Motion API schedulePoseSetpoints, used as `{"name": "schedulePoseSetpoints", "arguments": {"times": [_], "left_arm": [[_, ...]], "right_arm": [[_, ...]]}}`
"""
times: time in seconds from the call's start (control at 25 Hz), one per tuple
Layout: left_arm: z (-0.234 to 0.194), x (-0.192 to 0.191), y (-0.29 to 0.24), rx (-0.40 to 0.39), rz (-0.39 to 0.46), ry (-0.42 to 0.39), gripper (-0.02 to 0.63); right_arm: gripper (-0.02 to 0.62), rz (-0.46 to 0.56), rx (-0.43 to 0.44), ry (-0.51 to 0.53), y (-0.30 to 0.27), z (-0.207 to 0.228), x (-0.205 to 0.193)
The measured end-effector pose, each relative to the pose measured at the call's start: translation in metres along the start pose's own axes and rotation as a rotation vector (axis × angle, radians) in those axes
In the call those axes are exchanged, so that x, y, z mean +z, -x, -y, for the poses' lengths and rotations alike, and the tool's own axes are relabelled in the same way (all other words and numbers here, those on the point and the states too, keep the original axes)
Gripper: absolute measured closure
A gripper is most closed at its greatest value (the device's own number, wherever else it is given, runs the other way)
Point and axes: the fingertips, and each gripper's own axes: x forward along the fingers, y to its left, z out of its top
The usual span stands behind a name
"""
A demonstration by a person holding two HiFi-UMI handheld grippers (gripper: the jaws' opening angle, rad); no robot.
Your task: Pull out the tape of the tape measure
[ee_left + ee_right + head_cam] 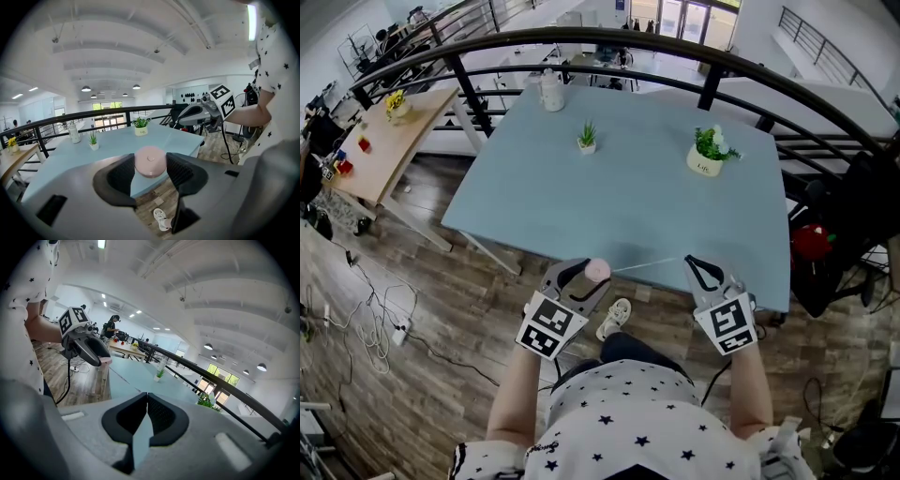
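Observation:
A round pink tape measure [597, 271] sits between the jaws of my left gripper [581, 272], just off the front edge of the blue table [628, 197]. In the left gripper view the pink case [150, 161] is pressed on both sides by the pads of the left gripper [150, 164]. A thin pale tape [647, 266] stretches from the case to my right gripper [692, 262], which is shut on the tape's end. In the right gripper view the right gripper [147, 397] shows its jaws closed together, with the left gripper [101, 363] and the pink case [106, 361] off to the left.
On the table stand a small green plant [587, 138], a white pot with flowers [705, 150] and a white bottle [551, 91] at the far edge. A black railing [581, 37] curves behind it. A wooden desk [394, 131] is at the left, and cables lie on the floor.

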Motion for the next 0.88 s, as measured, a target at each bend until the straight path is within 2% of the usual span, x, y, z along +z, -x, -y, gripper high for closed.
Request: {"name": "schedulePoseSetpoints", "arguments": {"times": [0.12,0.28,0.4,0.88], "left_arm": [[-0.005,-0.004,0.001,0.022,-0.010,-0.004,0.394],[-0.014,-0.007,0.008,0.028,0.001,0.035,0.394],[-0.017,-0.012,0.009,0.039,-0.012,0.028,0.394],[-0.021,-0.014,0.013,0.042,-0.013,0.043,0.394]], "right_arm": [[0.581,-0.016,-0.041,0.000,0.003,0.010,-0.005],[0.583,-0.007,-0.077,-0.058,0.012,0.028,-0.010],[0.581,-0.026,-0.113,-0.034,0.015,0.035,-0.015],[0.581,-0.040,-0.129,-0.033,0.014,0.038,-0.016]]}}
